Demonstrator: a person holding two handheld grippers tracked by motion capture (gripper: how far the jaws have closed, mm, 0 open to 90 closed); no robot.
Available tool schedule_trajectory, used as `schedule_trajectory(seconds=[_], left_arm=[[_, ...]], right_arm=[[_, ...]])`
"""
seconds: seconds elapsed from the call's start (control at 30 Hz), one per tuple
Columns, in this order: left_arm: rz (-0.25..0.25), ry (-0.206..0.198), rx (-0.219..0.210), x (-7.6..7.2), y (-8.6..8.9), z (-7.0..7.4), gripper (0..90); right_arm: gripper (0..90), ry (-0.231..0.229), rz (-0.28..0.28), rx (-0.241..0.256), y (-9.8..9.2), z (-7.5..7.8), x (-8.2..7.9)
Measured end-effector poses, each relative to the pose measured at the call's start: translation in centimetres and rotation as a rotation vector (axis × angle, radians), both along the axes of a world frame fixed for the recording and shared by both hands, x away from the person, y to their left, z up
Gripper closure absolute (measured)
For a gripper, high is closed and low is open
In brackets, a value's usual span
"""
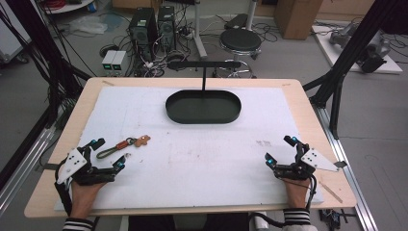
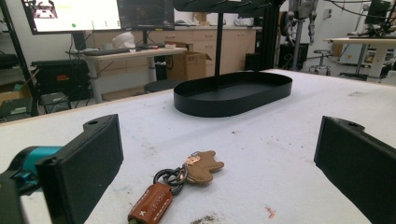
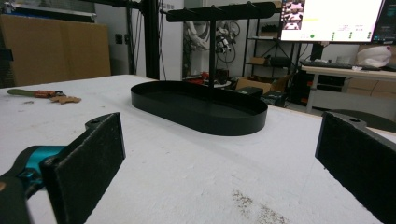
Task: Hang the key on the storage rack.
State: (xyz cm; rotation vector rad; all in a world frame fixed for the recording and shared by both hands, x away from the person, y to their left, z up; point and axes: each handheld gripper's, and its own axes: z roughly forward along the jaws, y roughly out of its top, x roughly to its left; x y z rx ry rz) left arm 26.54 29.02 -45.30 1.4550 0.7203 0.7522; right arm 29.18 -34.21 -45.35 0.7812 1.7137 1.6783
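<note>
- Brown leather keychain (image 1: pixel 124 145), with a green loop strap at one end, a metal ring in the middle and a tan bear-shaped charm at the other, lies flat on the white mat (image 1: pixel 192 163) in the left-centre of the high view, just beside the left gripper (image 1: pixel 109 155)
- Left gripper's jaws stand spread wide and hold nothing; in the left gripper view the keychain (image 2: pixel 175 184) sits at bottom centre, between the two black jaws but nearer the left one, not touching either
- Right gripper (image 1: pixel 281 153) rests at the lower right of the high view, well apart from the keychain, jaws likewise parted and empty; in its own view the keychain (image 3: pixel 49 96) is a small shape at the far left edge
- Black oval tray (image 1: pixel 202 107) with its T-shaped hanger stand (image 1: pixel 204 64) sits at upper centre of the high view, well beyond the keychain
- Likely step: closing the left gripper on the keychain. To do it well, I would slide slightly so the leather tab or ring is centred between the jaws, lower until the pads nearly meet the mat, then squeeze across the narrow leather body, not the loose charm
- Risk, as I judge it: pinching only the ring could let the piece swing or slip
</note>
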Motion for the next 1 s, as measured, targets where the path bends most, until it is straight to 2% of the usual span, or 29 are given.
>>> schedule_trajectory(seconds=[0.17, 0.3, 0.43, 0.5, 0.53, 0.57, 0.67, 0.8, 0.83, 0.87, 0.9, 1.0], left_arm=[[0.008, -0.001, -0.005, -0.1, 0.0, 0.0, 1.7], [-0.019, 0.017, 0.017, -0.2, 0.2, 0.5, 1.7], [-0.055, 0.037, 0.016, 0.3, 0.9, 1.6, 1.7], [-0.079, 0.061, 0.040, 0.6, 1.2, 2.2, 1.7], [-0.094, 0.085, 0.071, 0.9, 1.5, 2.9, 1.7], [-0.094, 0.085, 0.071, 0.9, 1.5, 2.9, 1.7], [-0.116, 0.141, 0.120, 1.4, 1.9, 4.0, 1.7], [-0.100, 0.162, 0.190, 2.1, 2.6, 5.5, 1.7], [-0.091, 0.184, 0.208, 2.3, 2.8, 5.9, 1.7], [-0.103, 0.220, 0.228, 2.8, 3.1, 6.5, 1.7], [-0.103, 0.220, 0.228, 2.8, 3.1, 6.5, 1.7], [-0.099, 0.249, 0.266, 3.4, 3.4, 7.2, 1.7]], right_arm=[[0.4, 0.005, 0.000, 0.003, 0.0, 0.0, 0.0], [0.4, 0.001, 0.001, 0.005, -0.1, 0.0, 0.1], [0.4, 0.005, -0.003, 0.005, -0.1, 0.0, 0.1], [0.4, 0.003, -0.002, 0.005, 0.0, 0.0, 0.1], [0.4, 0.004, -0.004, 0.001, 0.0, 0.0, 0.1], [0.4, 0.004, -0.004, 0.001, 0.0, 0.0, 0.1], [0.4, 0.002, -0.002, 0.003, 0.0, 0.0, 0.1], [0.4, 0.004, -0.003, 0.005, 0.0, 0.0, 0.1], [0.4, 0.004, -0.003, 0.005, 0.0, 0.0, 0.1], [0.4, 0.002, -0.002, 0.003, 0.0, 0.0, 0.1], [0.4, 0.002, -0.002, 0.003, 0.0, 0.0, 0.1], [0.4, 0.001, -0.002, 0.002, 0.0, 0.0, 0.1]])
